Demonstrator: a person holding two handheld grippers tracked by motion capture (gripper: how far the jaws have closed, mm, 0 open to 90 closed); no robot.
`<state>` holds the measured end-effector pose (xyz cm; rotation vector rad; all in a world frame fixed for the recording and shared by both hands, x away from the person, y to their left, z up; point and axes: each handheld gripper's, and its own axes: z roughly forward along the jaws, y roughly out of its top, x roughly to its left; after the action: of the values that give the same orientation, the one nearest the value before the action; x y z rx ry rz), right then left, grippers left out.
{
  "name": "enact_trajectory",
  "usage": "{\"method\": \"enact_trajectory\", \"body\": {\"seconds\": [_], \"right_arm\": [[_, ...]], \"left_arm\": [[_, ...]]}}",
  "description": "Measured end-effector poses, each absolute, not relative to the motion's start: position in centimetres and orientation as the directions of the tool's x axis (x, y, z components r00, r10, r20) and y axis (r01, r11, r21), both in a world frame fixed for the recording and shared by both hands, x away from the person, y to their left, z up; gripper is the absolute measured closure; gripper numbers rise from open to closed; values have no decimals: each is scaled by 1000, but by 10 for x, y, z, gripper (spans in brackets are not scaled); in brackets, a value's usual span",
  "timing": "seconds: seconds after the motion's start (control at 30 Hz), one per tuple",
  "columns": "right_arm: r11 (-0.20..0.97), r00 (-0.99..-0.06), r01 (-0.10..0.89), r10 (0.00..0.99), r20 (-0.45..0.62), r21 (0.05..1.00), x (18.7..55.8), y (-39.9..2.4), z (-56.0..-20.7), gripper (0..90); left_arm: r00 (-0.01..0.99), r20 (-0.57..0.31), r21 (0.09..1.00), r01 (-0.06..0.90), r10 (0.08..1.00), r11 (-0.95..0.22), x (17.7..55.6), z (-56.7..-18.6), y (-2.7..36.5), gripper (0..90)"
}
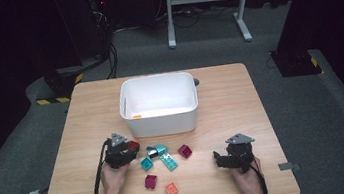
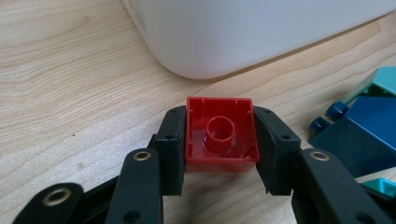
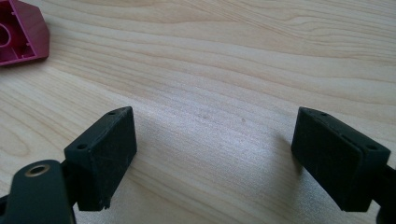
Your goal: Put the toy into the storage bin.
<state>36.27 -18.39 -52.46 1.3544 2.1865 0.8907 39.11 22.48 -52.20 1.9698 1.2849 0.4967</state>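
Left tool (image 2: 219, 154), hand low over the desk (image 1: 223, 115) just before the white bin (image 1: 159, 103), clenched on a red brick (image 2: 220, 135) held hollow side up, a detail of the left gripper view. Right tool (image 3: 215, 154) rests apart, released, jaws wide over bare wood near a magenta brick (image 3: 18, 32).

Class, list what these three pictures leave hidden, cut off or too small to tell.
- High view: the red brick is mostly hidden by the left gripper.
- High view: the small orange thing in the white bin is too small to identify.
- Right gripper view: the magenta brick is cut off by the left edge.
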Motion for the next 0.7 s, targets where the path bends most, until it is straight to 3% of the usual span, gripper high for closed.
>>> {"method": "enact_trajectory", "body": {"seconds": [0.7], "right_arm": [[310,-423,638,906,-15,705,362,-183,-525,138]], "left_arm": [[468,-63,742,613,881,-272,383,-502,227,584]]}}
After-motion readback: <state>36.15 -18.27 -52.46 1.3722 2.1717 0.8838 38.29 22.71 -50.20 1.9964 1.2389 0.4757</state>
